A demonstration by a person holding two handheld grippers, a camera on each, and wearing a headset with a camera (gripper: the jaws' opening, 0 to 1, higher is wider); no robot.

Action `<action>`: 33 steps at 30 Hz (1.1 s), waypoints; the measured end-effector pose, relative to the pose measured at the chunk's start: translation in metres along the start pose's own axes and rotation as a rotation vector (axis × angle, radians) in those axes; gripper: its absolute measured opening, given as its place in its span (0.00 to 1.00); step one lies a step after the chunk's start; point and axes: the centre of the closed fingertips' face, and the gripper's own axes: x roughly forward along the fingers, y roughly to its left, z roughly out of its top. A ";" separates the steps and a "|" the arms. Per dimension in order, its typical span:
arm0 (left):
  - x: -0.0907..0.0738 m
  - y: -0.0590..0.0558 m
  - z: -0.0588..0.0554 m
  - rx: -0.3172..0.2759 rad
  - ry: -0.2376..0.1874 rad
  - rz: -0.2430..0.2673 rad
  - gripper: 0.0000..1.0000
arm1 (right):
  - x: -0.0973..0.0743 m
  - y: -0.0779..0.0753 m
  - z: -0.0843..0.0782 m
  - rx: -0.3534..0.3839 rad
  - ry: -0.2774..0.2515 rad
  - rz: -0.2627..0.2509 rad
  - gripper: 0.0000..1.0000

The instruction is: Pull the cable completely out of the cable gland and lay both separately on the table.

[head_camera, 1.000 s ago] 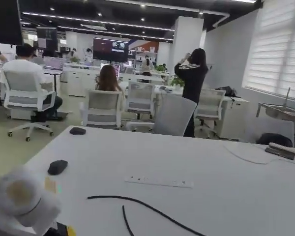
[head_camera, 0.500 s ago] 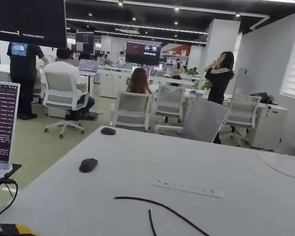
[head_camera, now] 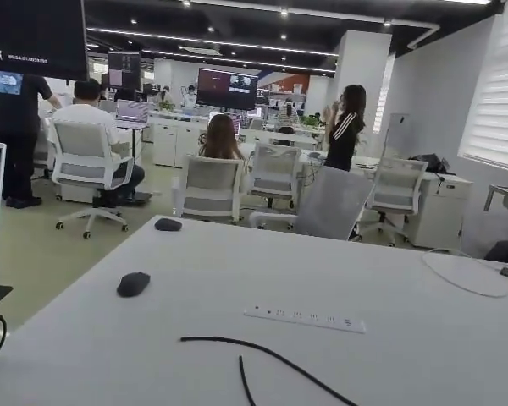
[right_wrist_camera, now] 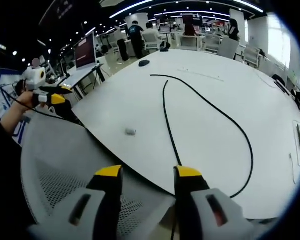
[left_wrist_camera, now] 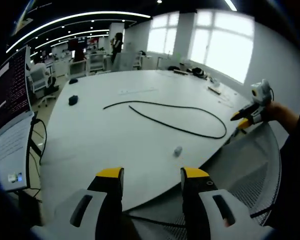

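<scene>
A long black cable (left_wrist_camera: 162, 121) lies in a loose loop on the white table (left_wrist_camera: 100, 140); it is also seen in the head view (head_camera: 237, 342) and the right gripper view (right_wrist_camera: 165, 112). A small grey cable gland (left_wrist_camera: 178, 150) lies on the table by itself, apart from the cable, near the front edge (right_wrist_camera: 130, 131). My left gripper (left_wrist_camera: 152, 175) is open and holds nothing, low before the table edge. My right gripper (right_wrist_camera: 148, 172) is likewise open with nothing in it. Each gripper appears in the other's view, held in a hand, right (left_wrist_camera: 255, 107) and left (right_wrist_camera: 45, 95).
A mesh chair back (left_wrist_camera: 250, 165) stands between the grippers and the table. A black mouse (head_camera: 133, 283), a second mouse (head_camera: 168, 224) and a white power strip (head_camera: 303, 319) lie farther back. A monitor (left_wrist_camera: 12, 95) stands at the left. People and office chairs are beyond.
The head camera has swung, so the whole picture has shifted. A gripper stood at that view's lower left one second ago. The cable on the table has not moved.
</scene>
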 end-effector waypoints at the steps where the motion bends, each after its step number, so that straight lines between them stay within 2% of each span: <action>1: 0.000 -0.002 0.001 -0.003 -0.005 -0.009 0.47 | 0.000 0.001 0.000 0.000 0.001 0.004 0.42; 10: -0.003 -0.001 0.005 0.002 -0.015 -0.011 0.46 | -0.003 0.006 0.009 -0.024 -0.008 0.016 0.42; 15: -0.004 -0.001 0.000 0.008 0.005 -0.012 0.46 | -0.003 0.006 0.007 -0.019 -0.011 0.012 0.42; 19: -0.006 -0.004 0.001 0.018 0.006 -0.013 0.46 | 0.001 0.010 0.004 -0.021 0.002 0.028 0.42; 23: -0.008 -0.005 -0.002 0.028 0.023 -0.006 0.46 | 0.003 0.014 0.007 -0.025 -0.001 0.040 0.42; 27: -0.011 -0.008 0.001 0.024 0.002 -0.003 0.46 | 0.005 0.018 0.011 -0.052 0.009 0.055 0.42; 33: -0.013 -0.005 0.000 0.023 -0.014 0.000 0.45 | 0.004 0.023 0.018 -0.069 0.008 0.066 0.42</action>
